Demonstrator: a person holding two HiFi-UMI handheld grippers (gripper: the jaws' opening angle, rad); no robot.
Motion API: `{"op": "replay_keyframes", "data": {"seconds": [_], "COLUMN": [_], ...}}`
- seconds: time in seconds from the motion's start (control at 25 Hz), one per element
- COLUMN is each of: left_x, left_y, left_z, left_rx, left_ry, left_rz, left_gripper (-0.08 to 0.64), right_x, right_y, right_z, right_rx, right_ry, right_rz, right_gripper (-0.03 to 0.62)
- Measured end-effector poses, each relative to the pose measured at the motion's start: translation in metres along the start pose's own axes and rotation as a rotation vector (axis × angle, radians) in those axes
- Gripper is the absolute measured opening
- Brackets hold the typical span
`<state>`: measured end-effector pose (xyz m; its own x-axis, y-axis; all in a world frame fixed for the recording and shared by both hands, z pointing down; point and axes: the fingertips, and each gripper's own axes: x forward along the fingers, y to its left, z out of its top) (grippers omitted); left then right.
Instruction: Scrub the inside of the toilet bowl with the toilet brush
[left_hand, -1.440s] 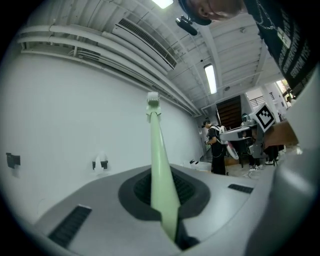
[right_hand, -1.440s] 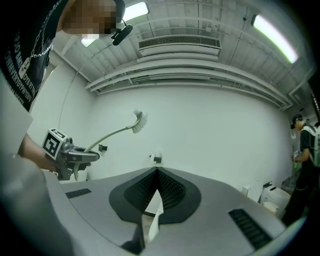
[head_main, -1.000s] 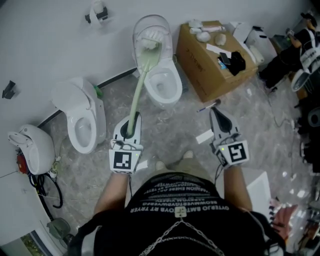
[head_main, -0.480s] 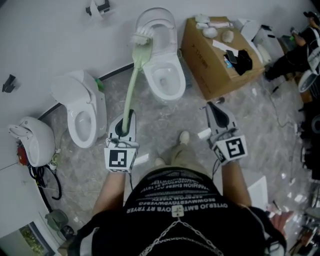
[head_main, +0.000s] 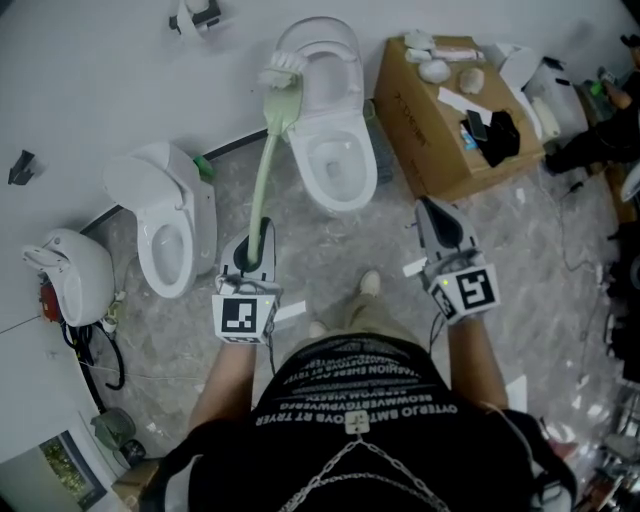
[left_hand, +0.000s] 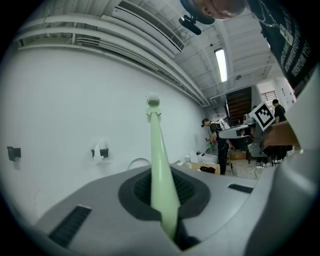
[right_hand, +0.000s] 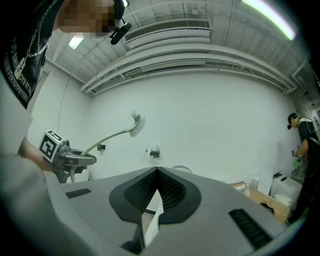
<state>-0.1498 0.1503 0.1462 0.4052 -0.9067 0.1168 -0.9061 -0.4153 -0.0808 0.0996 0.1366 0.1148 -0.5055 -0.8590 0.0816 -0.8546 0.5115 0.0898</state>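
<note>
My left gripper (head_main: 256, 240) is shut on the handle of a pale green toilet brush (head_main: 264, 160). The brush points away from me, its white bristle head (head_main: 283, 72) raised beside the left edge of the upright lid (head_main: 322, 40). The white toilet (head_main: 308, 168) stands open against the wall, its bowl below and to the right of the bristles. In the left gripper view the handle (left_hand: 161, 165) runs out between the jaws. My right gripper (head_main: 430, 208) hangs shut to the right of the toilet. A white slip (right_hand: 151, 216) shows low in the gap between its jaws.
A second white toilet (head_main: 190, 215) stands to the left, with a wall-hung white fixture (head_main: 70, 280) and black cables (head_main: 100, 370) further left. A cardboard box (head_main: 430, 140) with small items on top sits right of the toilet. My shoe (head_main: 368, 284) is on the marble floor.
The brush head has shifted from in front of the raised lid to its left edge. Both grippers keep their hold and spacing; the toilet now lies more between them.
</note>
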Motion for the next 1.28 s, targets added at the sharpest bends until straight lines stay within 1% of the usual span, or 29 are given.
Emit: {"op": "replay_keyframes", "data": {"seconds": [0.12,0.28,0.4,0.6,0.64,0.76,0.84,0.96,1.08,1.16,1.28], "left_x": [0.023,0.051,0.068,0.093,0.097,0.108,0.116,0.13,0.142,0.147,0.147], "left_y": [-0.002,-0.008,-0.011,-0.014,-0.015,-0.016,-0.015,-0.014,-0.014,-0.016,-0.021], "left_z": [0.0,0.004,0.006,0.012,0.012,0.008,0.008,0.013,0.015,0.01,-0.008], "left_rx": [0.033,0.034,0.063,0.03,0.034,0.077,0.061,0.009,0.011,0.012,-0.012], "left_ry": [0.014,0.004,0.017,0.026,0.028,0.05,0.061,0.061,0.054,0.065,0.113], "left_rz": [-0.004,-0.001,0.004,0.039,0.047,0.068,0.093,0.134,0.156,0.162,0.167], "left_gripper": [0.002,0.002,0.002,0.002,0.002,0.002,0.002,0.002,0.002,0.002,0.002], "right_x": [0.012,0.029,0.038,0.055,0.059,0.07,0.078,0.094,0.108,0.117,0.125], "right_y": [-0.019,-0.039,-0.054,-0.08,-0.085,-0.099,-0.111,-0.126,-0.134,-0.142,-0.149], "right_z": [-0.001,-0.005,-0.004,0.003,0.004,0.006,0.006,0.011,0.015,0.01,-0.007], "right_rx": [0.0,0.003,0.004,0.002,0.002,-0.009,-0.007,-0.001,-0.012,-0.012,-0.006], "right_ry": [0.002,-0.003,0.0,-0.014,-0.017,-0.034,-0.033,-0.039,-0.051,-0.052,-0.029], "right_rz": [0.011,0.035,0.054,0.083,0.092,0.124,0.139,0.169,0.203,0.213,0.229], "right_gripper": [-0.009,-0.009,-0.009,-0.009,-0.009,-0.009,-0.009,-0.009,-0.009,-0.009,-0.009]}}
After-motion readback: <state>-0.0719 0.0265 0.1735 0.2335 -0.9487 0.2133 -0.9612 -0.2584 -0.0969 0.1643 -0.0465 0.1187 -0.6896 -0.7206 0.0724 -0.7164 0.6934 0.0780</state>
